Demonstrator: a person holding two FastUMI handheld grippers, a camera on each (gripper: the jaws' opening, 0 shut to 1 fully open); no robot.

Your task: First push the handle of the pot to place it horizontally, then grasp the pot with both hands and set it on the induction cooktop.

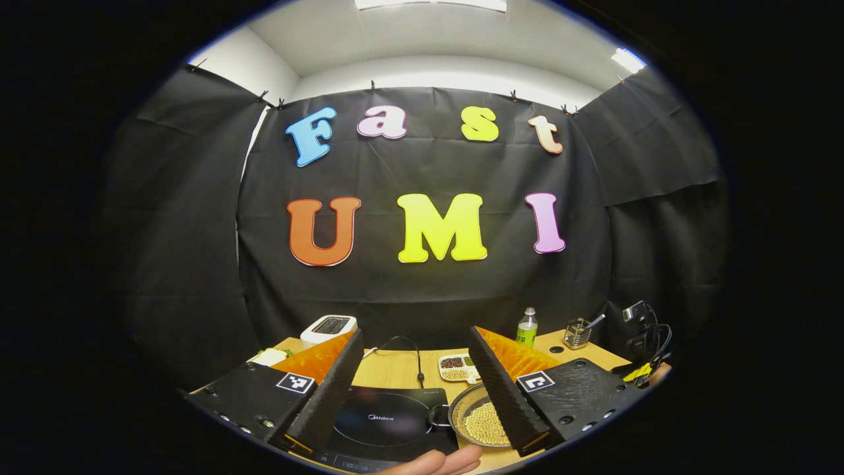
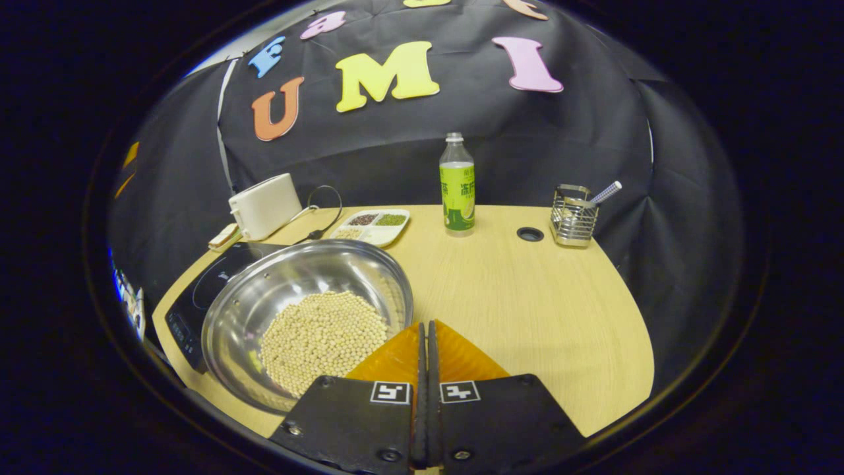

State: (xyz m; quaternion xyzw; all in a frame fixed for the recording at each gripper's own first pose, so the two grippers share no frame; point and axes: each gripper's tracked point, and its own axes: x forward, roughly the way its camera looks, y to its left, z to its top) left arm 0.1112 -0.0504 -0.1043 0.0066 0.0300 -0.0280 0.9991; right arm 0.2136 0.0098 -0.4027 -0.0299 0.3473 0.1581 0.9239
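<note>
A steel pot (image 2: 297, 284) holding pale beans (image 2: 323, 343) sits on the wooden table (image 2: 527, 310), with the black induction cooktop (image 2: 198, 290) just beyond it on its left. My right gripper (image 2: 425, 328) is shut, its tips close to the pot's near right rim with nothing seen between them. In the left gripper view, my left gripper (image 1: 417, 332) hangs open above the cooktop (image 1: 389, 419). The pot (image 1: 478, 422) lies to its right, partly hidden behind one finger, and its dark loop handle (image 1: 438, 417) points toward the cooktop. A hand (image 1: 442, 462) shows at the bottom edge.
At the back of the table stand a white toaster (image 2: 265, 206), a divided dish of beans (image 2: 372, 225), a green-labelled bottle (image 2: 457, 188) and a wire holder (image 2: 573, 218). A cable hole (image 2: 530, 233) sits near the holder. Cabled equipment (image 1: 643, 330) stands at the table's right end.
</note>
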